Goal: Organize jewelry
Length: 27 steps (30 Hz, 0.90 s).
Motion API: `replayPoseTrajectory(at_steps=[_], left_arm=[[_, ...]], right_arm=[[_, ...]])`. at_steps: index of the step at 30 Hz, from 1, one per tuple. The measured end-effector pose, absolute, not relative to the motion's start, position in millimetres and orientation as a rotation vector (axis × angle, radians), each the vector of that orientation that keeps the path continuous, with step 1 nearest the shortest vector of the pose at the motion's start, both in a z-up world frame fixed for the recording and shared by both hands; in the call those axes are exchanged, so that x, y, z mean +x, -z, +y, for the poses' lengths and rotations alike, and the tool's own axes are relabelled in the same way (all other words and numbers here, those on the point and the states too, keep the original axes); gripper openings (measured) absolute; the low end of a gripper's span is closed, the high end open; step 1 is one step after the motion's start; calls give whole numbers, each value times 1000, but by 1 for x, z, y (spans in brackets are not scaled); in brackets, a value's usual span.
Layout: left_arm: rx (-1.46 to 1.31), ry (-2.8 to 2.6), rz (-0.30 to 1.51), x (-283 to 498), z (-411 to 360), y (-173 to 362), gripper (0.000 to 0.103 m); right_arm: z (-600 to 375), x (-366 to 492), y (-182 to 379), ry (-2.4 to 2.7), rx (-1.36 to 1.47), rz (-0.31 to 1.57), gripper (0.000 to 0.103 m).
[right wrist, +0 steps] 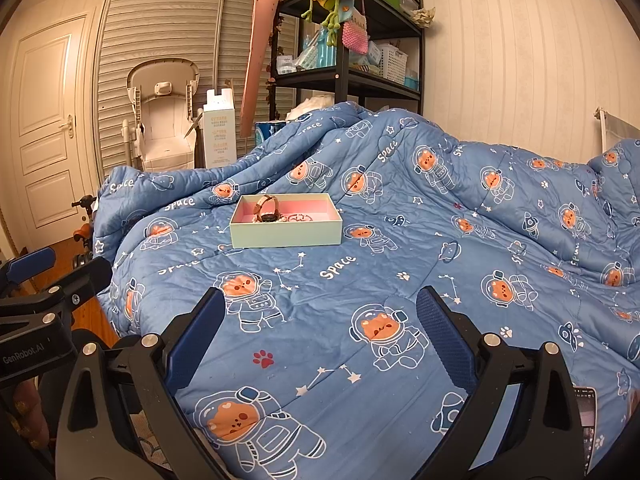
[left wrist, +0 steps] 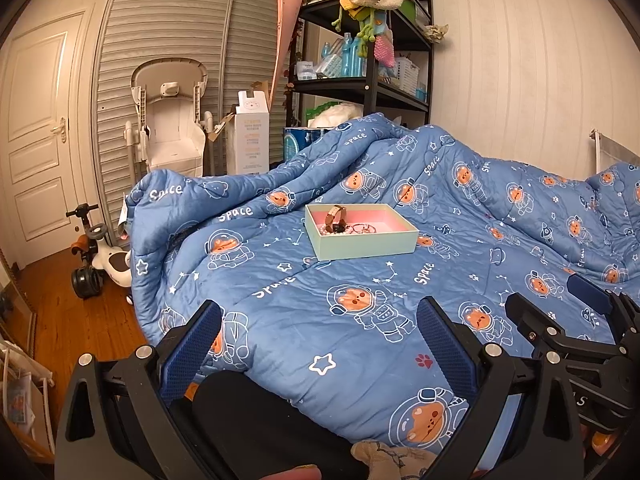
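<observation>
Both grippers empty above the quilt, jewelry box ahead

One blue quilt [right wrist: 400, 240] fills the frame; one pale box [right wrist: 286, 232] sits left of centre, holding one watch [right wrist: 267, 209] and some bracelets [right wrist: 300, 218], number unclear. Left gripper [left wrist: 320, 344] and right gripper [right wrist: 320, 336] gape, holding nothing; best approach slowly from above.

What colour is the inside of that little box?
Pink inside the box, pale green outside; clearest in the right wrist view.

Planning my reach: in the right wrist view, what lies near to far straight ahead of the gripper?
Right gripper, open → bare blue quilt → pale green jewelry box holding a watch → bunched quilt ridge → black shelf unit.
</observation>
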<state>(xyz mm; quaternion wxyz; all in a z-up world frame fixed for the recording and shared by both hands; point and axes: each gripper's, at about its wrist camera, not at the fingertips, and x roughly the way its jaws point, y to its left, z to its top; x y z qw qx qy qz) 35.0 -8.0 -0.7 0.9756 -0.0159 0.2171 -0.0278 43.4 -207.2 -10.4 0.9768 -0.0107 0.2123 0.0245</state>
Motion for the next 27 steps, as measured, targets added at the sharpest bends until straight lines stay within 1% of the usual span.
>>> replayPoseTrajectory(at_steps=[27], left_arm=[[-31, 46, 443, 33, -4, 1, 96]], right_arm=[[-209, 43, 11, -49, -21, 424, 95]])
